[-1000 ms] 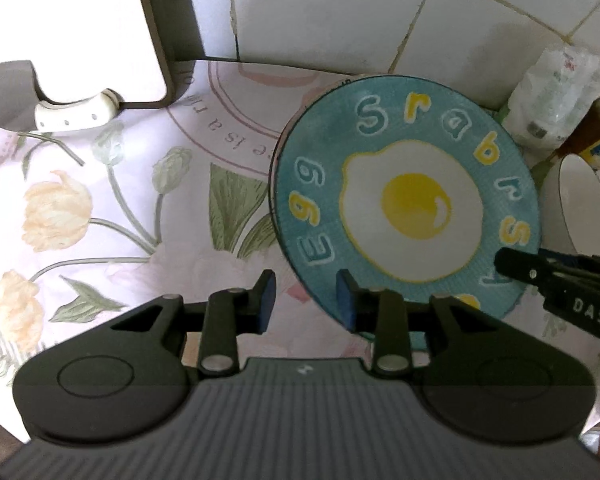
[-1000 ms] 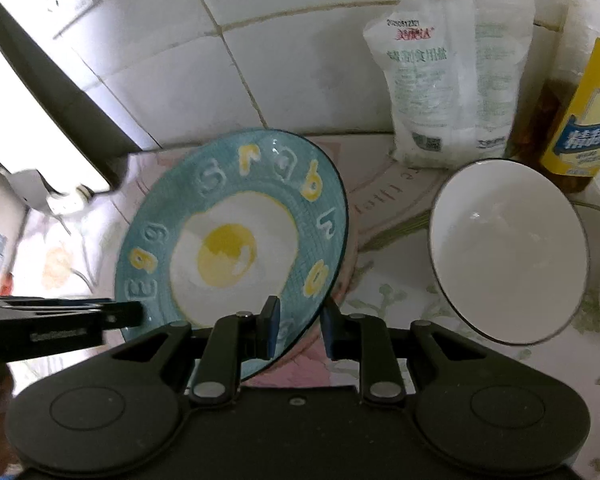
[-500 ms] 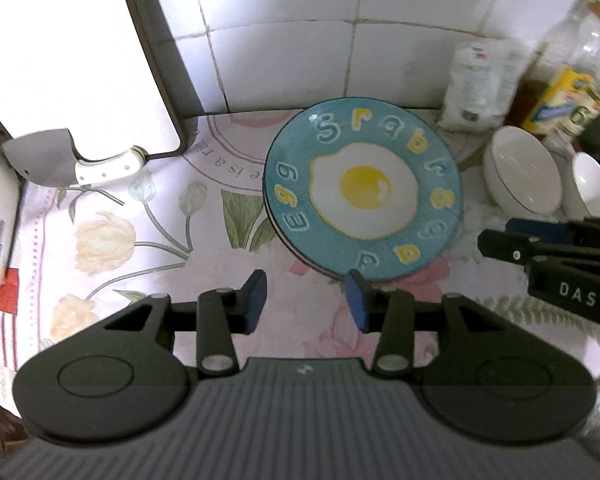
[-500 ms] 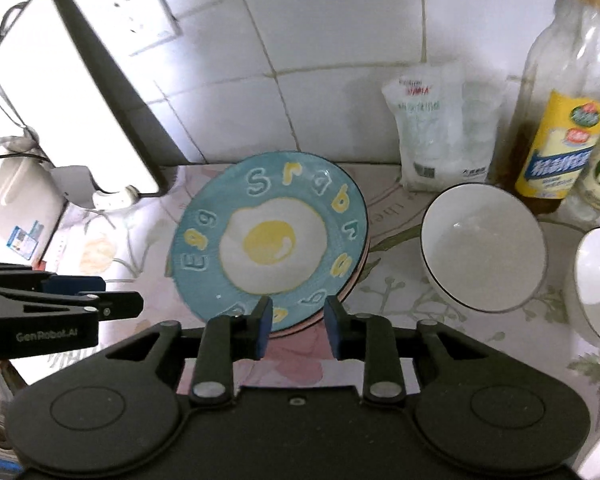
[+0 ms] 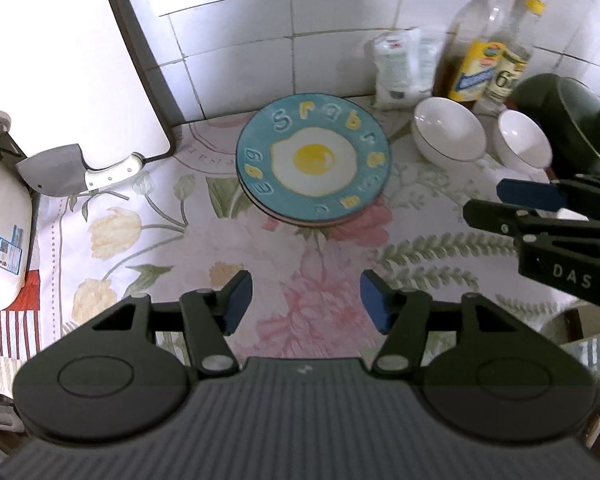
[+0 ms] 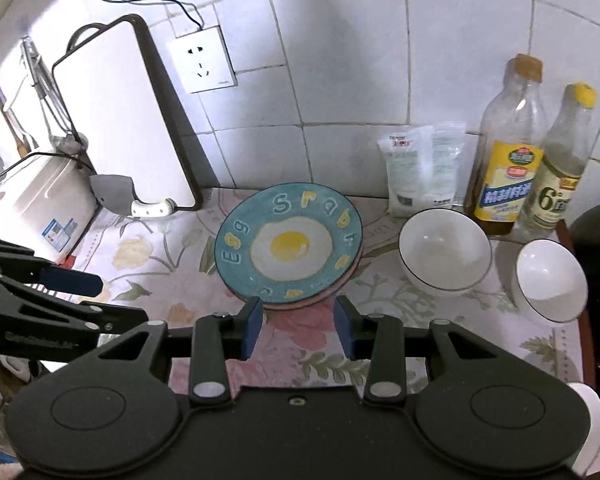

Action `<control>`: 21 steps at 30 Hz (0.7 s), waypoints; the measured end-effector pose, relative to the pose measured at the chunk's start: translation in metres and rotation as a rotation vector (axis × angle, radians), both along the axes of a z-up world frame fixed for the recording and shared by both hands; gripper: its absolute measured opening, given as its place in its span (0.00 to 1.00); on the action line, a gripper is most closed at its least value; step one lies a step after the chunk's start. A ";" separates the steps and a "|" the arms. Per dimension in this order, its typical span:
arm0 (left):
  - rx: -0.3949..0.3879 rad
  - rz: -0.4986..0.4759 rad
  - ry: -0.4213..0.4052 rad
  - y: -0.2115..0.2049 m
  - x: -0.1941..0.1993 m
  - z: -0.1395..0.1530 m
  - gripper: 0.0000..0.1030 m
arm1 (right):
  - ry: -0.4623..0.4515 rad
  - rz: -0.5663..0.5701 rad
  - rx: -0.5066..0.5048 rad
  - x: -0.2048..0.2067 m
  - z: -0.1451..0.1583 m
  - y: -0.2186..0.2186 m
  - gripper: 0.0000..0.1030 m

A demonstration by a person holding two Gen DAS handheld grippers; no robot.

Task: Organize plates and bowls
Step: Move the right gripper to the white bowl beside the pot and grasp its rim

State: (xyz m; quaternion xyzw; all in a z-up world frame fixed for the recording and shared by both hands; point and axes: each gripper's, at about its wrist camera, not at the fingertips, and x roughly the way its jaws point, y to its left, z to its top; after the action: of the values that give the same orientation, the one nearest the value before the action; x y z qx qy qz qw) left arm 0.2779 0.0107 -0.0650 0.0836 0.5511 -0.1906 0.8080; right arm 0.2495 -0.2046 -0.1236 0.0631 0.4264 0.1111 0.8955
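On the flowered tablecloth [image 5: 148, 216], the blue egg plate [image 5: 314, 164] is lying on top of a pinkish plate [image 6: 332, 294] whose edge is showing beneath it, so the plate stack is appearing complete. Two white bowls, the nearer bowl [image 6: 444, 250] and the farther bowl [image 6: 550, 280], are sitting side by side to the right of the stack, not yet nested; stacking them is judged to be the remaining step. Left gripper [image 5: 306, 300] jaws are opening, standing wide, with nothing between them and nothing touched. Right gripper [image 6: 298, 330] jaws are opening, moderately parted, gripping nothing, with the plate stack lying clear beyond the fingertips
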 end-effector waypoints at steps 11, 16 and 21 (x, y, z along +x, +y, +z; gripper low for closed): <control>-0.022 -0.109 -0.015 -0.008 -0.050 0.020 0.60 | -0.138 0.011 -0.025 -0.072 0.024 -0.013 0.52; -0.021 -0.126 -0.007 -0.016 -0.062 0.026 0.65 | -0.175 0.016 -0.022 -0.093 0.027 -0.024 0.66; -0.021 -0.140 -0.011 -0.026 -0.067 0.029 0.68 | -0.185 0.030 -0.020 -0.107 0.025 -0.042 0.73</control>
State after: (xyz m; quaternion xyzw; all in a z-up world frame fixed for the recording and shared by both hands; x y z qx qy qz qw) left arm 0.2113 -0.0157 -0.0357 0.1145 0.5374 -0.2521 0.7966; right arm 0.1423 -0.2463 -0.0982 0.0375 0.3440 0.1255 0.9298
